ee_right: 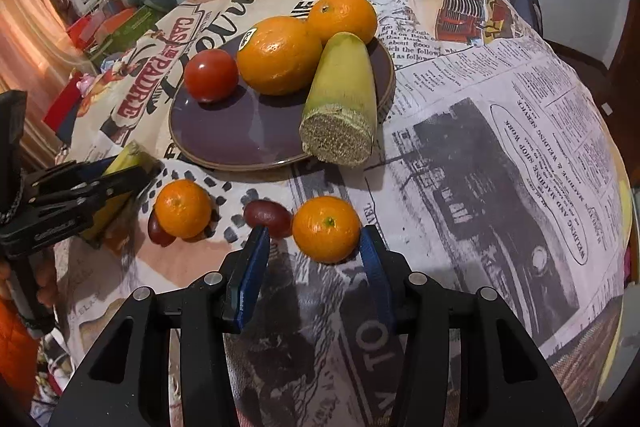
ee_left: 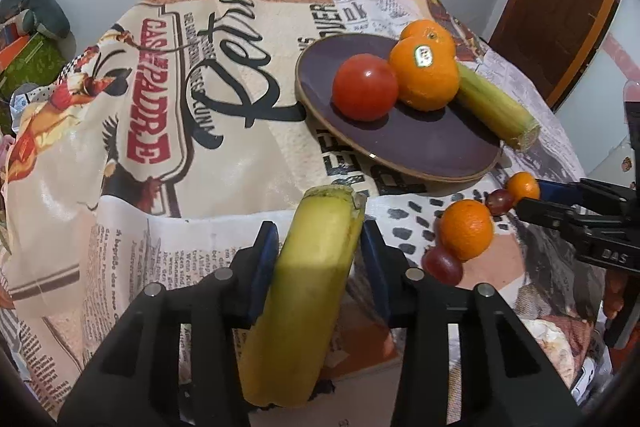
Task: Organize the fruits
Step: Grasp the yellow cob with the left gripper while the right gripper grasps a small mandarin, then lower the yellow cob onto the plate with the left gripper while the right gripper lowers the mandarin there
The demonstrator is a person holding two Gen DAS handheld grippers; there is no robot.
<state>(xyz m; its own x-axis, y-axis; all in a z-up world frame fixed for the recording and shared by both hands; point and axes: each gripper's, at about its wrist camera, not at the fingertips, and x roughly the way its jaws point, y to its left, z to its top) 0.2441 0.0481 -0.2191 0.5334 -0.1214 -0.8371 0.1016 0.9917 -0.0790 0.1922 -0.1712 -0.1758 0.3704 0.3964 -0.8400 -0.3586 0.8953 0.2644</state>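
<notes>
We note a yellow-green banana piece (ee_left: 304, 291) between our left gripper (ee_left: 320, 247) fingers, pads pressing its sides. Our right gripper (ee_right: 316, 251), fingers part-open, straddles a small mandarin (ee_right: 326, 229) on the bench cloth (ee_right: 500, 147), near the purple plate (ee_right: 240, 131).

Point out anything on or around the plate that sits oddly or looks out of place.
The cut green stalk on the plate sticks out past the rim, its rough sawn end hanging over the tablecloth. A tomato sits among the oranges. Nothing looks spilled or damaged.
</notes>
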